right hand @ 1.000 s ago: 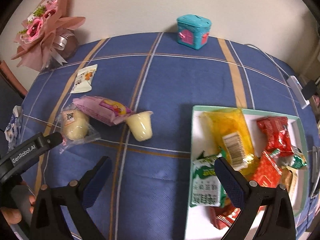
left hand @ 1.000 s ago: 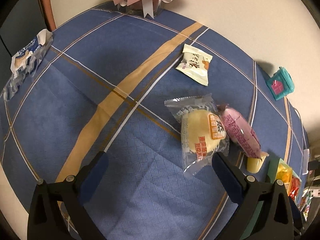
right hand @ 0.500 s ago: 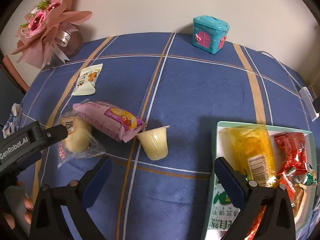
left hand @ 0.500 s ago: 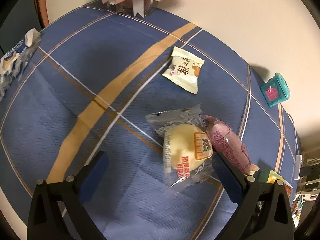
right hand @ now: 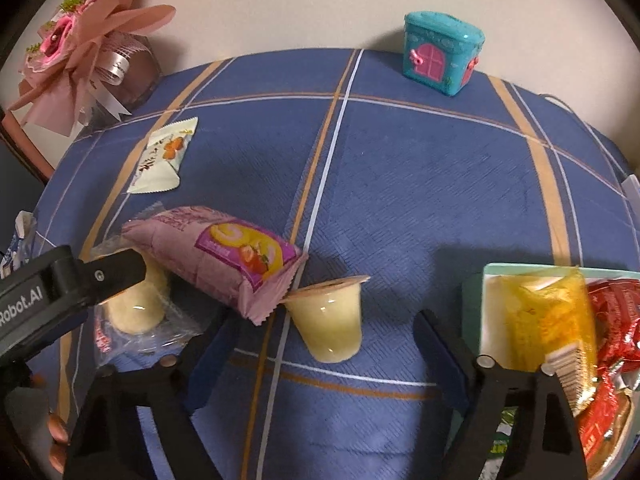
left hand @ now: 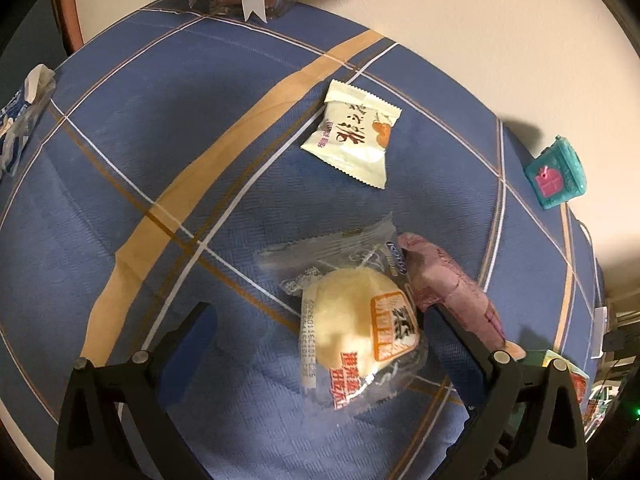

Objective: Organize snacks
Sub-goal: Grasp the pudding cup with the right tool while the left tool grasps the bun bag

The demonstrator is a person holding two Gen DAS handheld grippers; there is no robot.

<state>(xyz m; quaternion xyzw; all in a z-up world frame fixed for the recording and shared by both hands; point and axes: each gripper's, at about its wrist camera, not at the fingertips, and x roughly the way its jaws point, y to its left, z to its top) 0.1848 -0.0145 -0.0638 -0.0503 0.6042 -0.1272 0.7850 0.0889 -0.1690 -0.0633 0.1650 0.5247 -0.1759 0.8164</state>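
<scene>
The left tool (left hand: 320, 320) is held spread wide, pointing steeply down at the desk (left hand: 120, 200), which is covered by a blue cloth with tan and white stripes. Between its 2 blue pads a clear-wrapped yellow bun (left hand: 356, 328) is seen lying on the cloth; the pads are not pressed on it, though the right-hand pad stands just beside the wrapper. A pink-purple cake roll packet (left hand: 452, 284) lies touching the bun's wrapper on its right. Farther up the cloth, well apart, a white cracker sachet (left hand: 352, 140) is found.

The right tool (right hand: 324, 344) is closing, its jaws still apart, with a pale yellow jelly cup (right hand: 332, 320) lying tilted on the cloth between them and untouched by either pad. The cake roll packet's crimped end touches the cup's rim. To the right a mint-edged tray (right hand: 488, 308) is seen, already loaded with an orange-yellow packet (right hand: 544, 316) and red wrappers (right hand: 616, 320). A teal toy house (right hand: 440, 56) stands at the far edge, and a pink bouquet (right hand: 80, 44) at the far left corner.
</scene>
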